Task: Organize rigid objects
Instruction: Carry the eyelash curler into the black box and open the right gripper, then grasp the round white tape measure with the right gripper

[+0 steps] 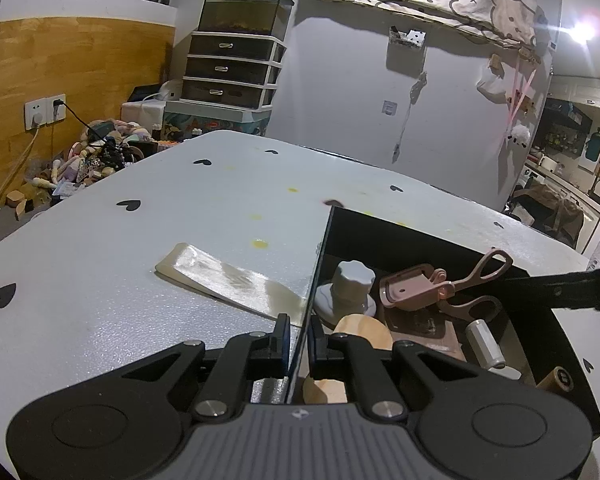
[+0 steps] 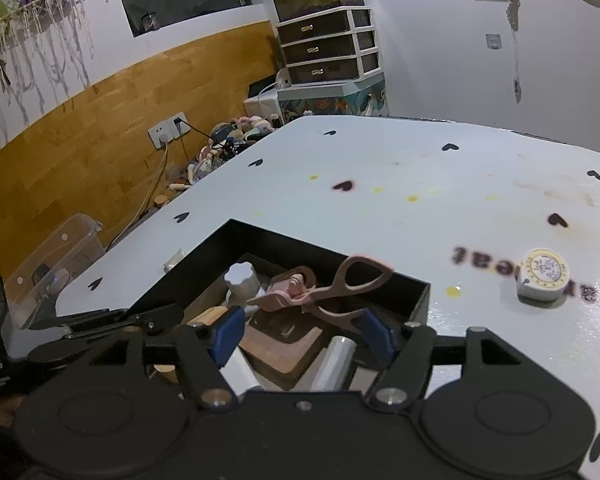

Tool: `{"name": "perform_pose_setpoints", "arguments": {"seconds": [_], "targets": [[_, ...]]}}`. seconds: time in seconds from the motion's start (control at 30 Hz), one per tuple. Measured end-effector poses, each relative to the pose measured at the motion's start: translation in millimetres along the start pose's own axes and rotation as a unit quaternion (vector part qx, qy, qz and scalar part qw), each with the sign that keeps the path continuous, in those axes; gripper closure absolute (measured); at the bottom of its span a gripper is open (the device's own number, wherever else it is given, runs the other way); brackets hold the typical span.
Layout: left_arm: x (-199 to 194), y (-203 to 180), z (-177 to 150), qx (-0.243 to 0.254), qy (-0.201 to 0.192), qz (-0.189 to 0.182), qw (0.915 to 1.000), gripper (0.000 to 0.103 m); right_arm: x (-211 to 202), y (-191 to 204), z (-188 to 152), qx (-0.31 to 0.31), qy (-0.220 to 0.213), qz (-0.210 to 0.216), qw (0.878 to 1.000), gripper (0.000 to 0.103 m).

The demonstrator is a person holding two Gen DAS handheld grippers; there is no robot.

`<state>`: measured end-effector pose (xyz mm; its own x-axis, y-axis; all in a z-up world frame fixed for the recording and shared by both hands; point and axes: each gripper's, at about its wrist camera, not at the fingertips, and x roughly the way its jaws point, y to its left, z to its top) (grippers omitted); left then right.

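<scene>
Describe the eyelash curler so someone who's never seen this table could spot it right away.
Find the black box on the white table with little black hearts. Inside, on top of the pile, lies the eyelash curler. It is the only pink thing shaped like scissors, its loop handles poking above the box's rim, beside a grey knob.

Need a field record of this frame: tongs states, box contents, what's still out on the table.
left tongs: shut on the black box's left wall
right tongs: open, over the box, holding nothing
black open-top box: on white heart-print table
in box: pink eyelash curler; white knob-topped piece; silver cylinder; round wooden piece
outside box, left: flat cream shoehorn-like piece
outside box, right: round white and yellow tape measure
</scene>
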<state>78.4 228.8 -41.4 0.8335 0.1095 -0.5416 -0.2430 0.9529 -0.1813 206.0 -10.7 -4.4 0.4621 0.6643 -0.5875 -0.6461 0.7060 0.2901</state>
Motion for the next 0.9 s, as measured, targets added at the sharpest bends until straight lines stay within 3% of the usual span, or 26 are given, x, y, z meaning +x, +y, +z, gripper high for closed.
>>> {"name": "perform_pose_setpoints", "arguments": {"seconds": [0.1, 0.4, 0.63, 0.9], "targets": [[0.0, 0.0, 0.1, 0.0, 0.0, 0.0, 1.0, 0.094, -10.0, -3.2, 2.6, 0.005, -0.013, 0.007, 1.0, 0.021], [-0.6, 1.1, -0.3, 0.001, 0.0, 0.0, 1.0, 0.094, -43.9, -22.7, 7.0, 0.021, -0.066, -0.017, 0.997, 0.002], [-1.2, 1.7, -0.3, 0.001, -0.001, 0.001, 1.0, 0.094, -63.4, -49.1, 7.5, 0.028, -0.103, -0.065, 0.992, 0.0], [-0.5, 7.5, 2.4, 0.002, 0.0, 0.004, 1.0, 0.094, -62.6, -93.7, 3.0, 0.04, -0.152, -0.172, 0.972, 0.0]]}}
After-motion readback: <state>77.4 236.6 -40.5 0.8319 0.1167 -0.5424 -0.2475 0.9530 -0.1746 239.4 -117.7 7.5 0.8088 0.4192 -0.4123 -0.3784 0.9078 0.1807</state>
